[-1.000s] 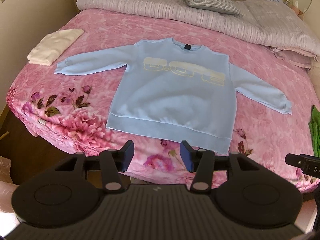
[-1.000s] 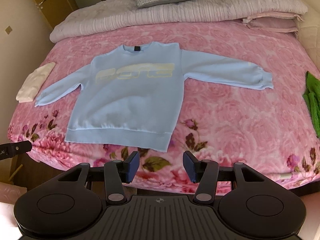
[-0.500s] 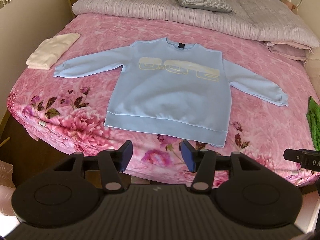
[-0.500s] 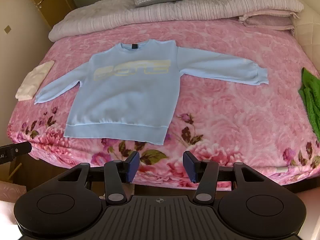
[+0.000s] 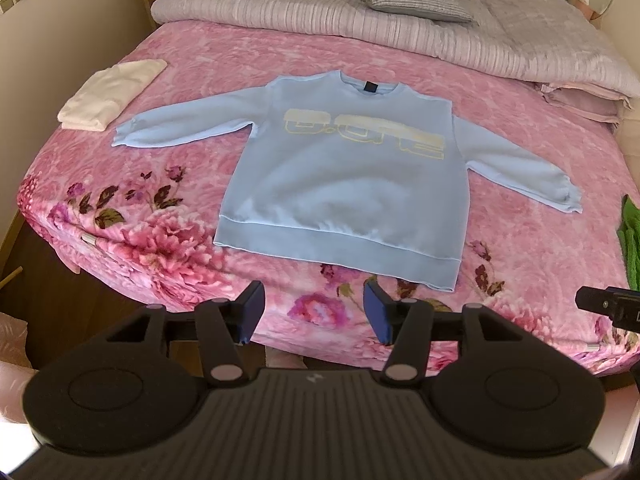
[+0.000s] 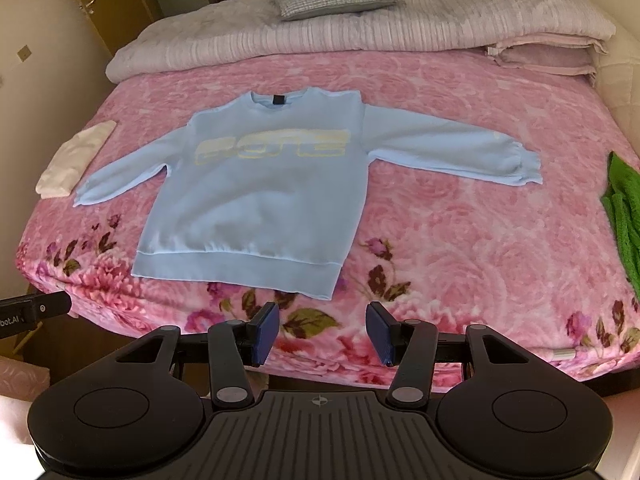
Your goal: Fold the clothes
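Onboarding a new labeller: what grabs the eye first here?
The light blue sweatshirt, spread flat with sleeves out, in the middle of the pink floral bedspread. Then a folded cream garment by the bed's left edge and a green one at its right edge.
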### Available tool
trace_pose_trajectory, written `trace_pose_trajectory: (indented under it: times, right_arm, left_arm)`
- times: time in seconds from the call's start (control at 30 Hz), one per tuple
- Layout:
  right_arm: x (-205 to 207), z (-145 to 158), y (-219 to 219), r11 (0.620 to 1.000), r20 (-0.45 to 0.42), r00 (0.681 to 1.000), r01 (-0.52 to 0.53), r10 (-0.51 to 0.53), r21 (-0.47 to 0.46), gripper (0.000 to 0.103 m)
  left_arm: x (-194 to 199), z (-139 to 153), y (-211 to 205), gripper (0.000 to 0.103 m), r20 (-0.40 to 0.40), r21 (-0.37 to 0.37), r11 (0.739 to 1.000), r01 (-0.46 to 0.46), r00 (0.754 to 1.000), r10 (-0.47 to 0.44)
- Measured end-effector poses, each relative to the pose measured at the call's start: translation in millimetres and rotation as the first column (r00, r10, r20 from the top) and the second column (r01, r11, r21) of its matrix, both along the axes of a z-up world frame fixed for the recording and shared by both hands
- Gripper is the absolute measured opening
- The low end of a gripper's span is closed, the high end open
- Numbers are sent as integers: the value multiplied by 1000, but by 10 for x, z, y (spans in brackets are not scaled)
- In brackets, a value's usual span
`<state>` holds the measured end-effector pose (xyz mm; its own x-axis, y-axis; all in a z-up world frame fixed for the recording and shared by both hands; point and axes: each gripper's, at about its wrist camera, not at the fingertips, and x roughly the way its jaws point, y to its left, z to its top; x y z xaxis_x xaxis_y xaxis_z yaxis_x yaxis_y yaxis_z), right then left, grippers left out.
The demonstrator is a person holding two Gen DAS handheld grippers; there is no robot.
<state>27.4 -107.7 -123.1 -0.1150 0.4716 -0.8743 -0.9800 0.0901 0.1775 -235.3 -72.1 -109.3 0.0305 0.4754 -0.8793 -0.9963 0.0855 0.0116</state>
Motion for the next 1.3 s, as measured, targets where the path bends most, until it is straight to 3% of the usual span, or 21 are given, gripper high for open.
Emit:
trace_pose_trajectory:
  times: [0.43,0.7,1.0,1.17,1.3]
  right_arm:
    - [-105,-54,307,999,-10,999,-44,44,-1,52]
    - [-68,-171,746,1000,-30,999,-14,14,4,52]
    - [-207,-234,1541,991,-76,997,27,-17,132,52]
    - [-347,-552,2136,995,-81,993,85,-82,42,52]
    - [-512,-937,2592,988,-53,989,137,-141,-64,52]
  left_arm:
    - [-193,-50,190,50,0,-8,998,-65,998,65]
    - [-416,-210,581,51,35,-21,993,-118,992,119]
    - [-902,-523,1569,52,124,-34,991,-129,983,132]
    - [-1282,-848,2279,52,186,-84,987,-140,970,154]
    - [-1719,-1229,2853,52,226,-139,970,-200,947,228]
